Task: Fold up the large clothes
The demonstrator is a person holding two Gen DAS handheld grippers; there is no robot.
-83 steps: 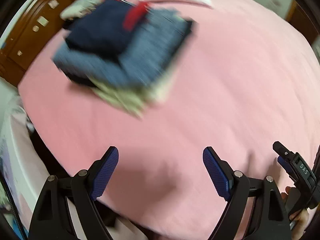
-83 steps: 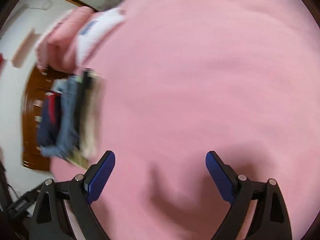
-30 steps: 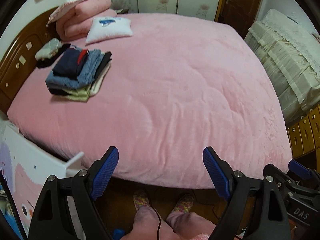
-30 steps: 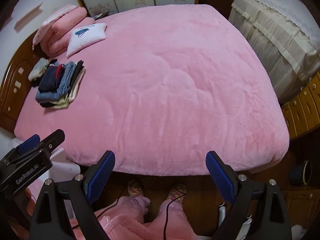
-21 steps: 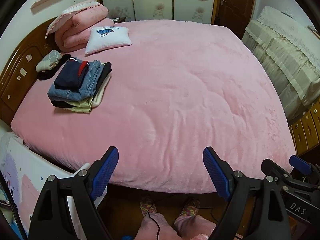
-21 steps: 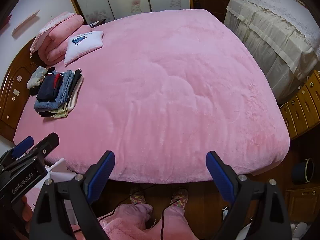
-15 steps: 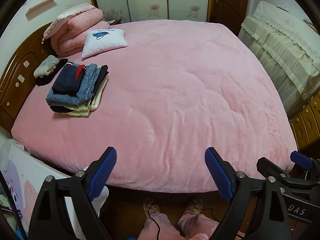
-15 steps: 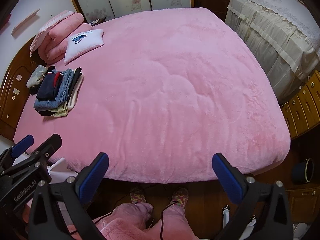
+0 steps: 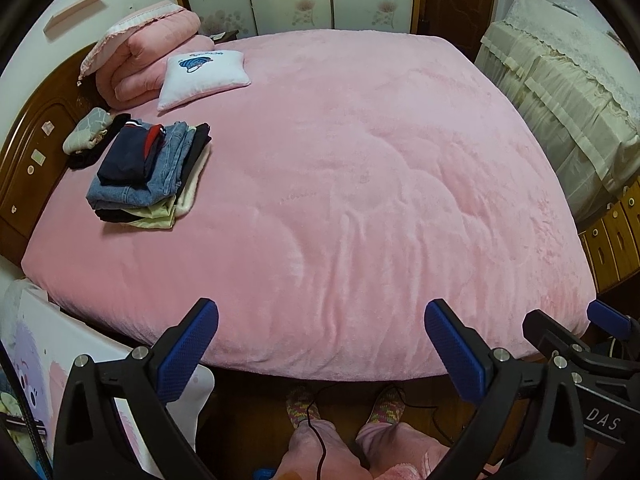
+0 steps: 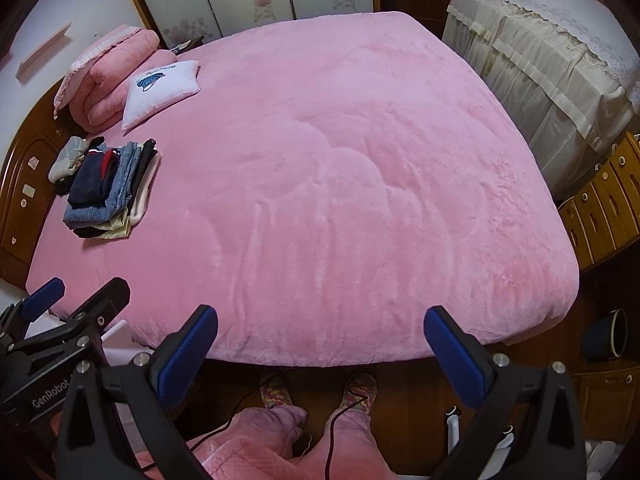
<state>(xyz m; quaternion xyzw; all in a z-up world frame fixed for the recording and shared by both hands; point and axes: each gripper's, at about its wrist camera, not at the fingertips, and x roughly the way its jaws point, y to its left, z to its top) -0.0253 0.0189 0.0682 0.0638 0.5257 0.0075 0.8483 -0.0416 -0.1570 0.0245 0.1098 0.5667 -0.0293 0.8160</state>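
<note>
Stack of folded clothes (image 9: 150, 174) near headboard (image 9: 28, 152) on pink bedspread (image 9: 360, 180), beside white cushion (image 9: 202, 76). Left gripper (image 9: 321, 346) and right gripper (image 10: 320, 346) spread wide, empty, off the bed's foot.

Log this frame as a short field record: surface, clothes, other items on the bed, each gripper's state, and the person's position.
surface: pink bed cover
clothes: folded stack near the headboard, navy piece on top, denim beneath
other items: white cushion, rolled pink quilt, grey bundle
left gripper: open, empty, off the bed's edge
right gripper: open, empty
person: standing at bed's edge, patterned socks visible
</note>
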